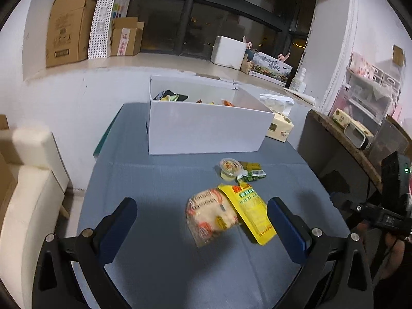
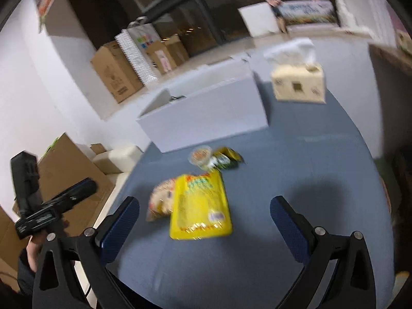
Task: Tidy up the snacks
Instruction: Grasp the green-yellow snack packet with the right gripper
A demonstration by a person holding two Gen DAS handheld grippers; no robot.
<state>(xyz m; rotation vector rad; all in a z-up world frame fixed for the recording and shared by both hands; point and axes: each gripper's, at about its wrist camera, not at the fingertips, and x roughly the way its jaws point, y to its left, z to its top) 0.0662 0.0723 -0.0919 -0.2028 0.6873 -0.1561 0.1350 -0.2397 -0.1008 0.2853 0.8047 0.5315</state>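
The right wrist view is smeared by motion blur, so the print on the yellow packet cannot be read, and the small green packets beside the clear cup are indistinct. The yellow packet covers part of the pale bread bag. In the left wrist view, the white box wall hides most of its contents; only their tops show.

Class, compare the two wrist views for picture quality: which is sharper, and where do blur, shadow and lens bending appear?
Left wrist view: sharp, print on the yellow packet is visible, and the white box edges bow from the fisheye. Right wrist view: motion-blurred, smearing the tissue box, with a dark shadow on the blue tablecloth.
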